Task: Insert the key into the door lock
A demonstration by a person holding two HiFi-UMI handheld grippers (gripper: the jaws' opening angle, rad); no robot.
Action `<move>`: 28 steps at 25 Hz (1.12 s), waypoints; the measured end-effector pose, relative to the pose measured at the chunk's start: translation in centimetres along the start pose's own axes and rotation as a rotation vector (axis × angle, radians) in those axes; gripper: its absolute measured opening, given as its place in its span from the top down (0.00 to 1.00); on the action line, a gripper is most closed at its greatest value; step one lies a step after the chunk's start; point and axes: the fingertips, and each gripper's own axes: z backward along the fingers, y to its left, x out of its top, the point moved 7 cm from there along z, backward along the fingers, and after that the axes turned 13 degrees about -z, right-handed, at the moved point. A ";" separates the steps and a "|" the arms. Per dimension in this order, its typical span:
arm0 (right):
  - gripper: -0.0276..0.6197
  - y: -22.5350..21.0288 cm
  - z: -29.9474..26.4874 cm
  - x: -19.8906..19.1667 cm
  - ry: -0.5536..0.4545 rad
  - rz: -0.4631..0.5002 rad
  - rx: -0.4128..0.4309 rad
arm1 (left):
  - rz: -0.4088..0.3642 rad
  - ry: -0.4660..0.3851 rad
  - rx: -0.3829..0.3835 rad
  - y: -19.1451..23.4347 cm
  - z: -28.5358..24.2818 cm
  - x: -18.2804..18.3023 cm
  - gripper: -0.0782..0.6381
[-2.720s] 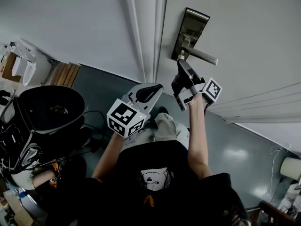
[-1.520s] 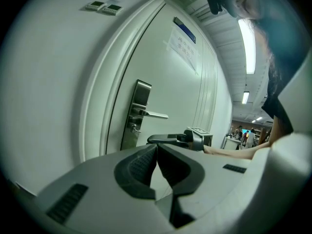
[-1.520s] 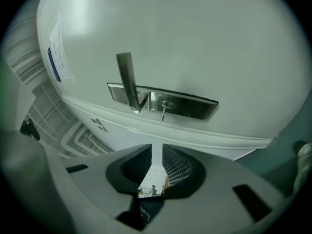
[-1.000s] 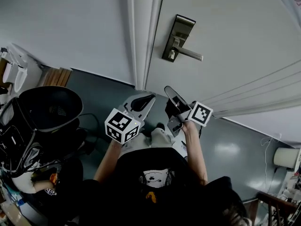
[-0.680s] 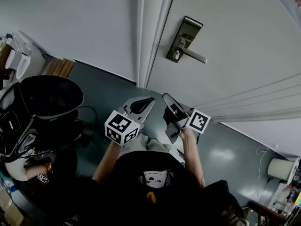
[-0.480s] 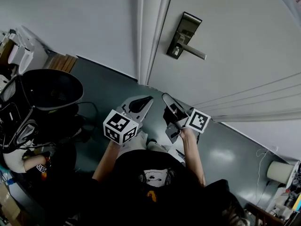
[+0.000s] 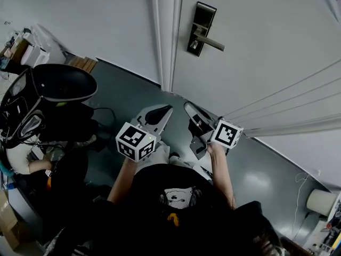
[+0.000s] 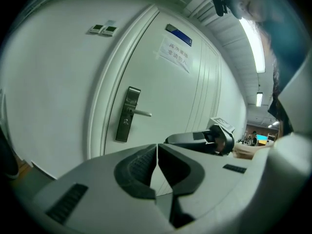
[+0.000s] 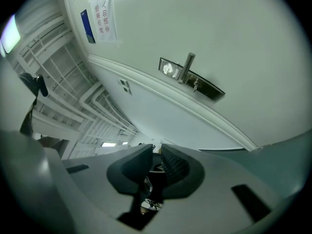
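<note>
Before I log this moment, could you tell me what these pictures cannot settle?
Key: right gripper view shows only something dark between the right gripper's near-closed jaws.
Keyhole: too small on the lock plate in head view.
Door sign: print too small, left gripper view.

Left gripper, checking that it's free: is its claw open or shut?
Shut: on the left gripper the claw's two sides touch, with nothing between them.

Left hand-held gripper [image 7: 161,111] beside right hand-held gripper [image 7: 190,111], well below door lock [image 7: 201,28]
</note>
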 end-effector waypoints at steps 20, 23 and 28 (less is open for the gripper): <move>0.93 1.3 5.2 -5.3 0.131 0.129 -0.013 | 0.010 0.055 0.104 -7.1 4.6 -1.3 0.87; 0.93 1.9 5.4 -6.0 0.144 0.141 -0.005 | 0.010 0.059 0.119 -7.5 5.6 -1.1 0.87; 0.93 2.5 6.0 -8.4 0.159 0.181 0.002 | 0.004 0.033 0.134 -8.9 7.9 -2.1 0.87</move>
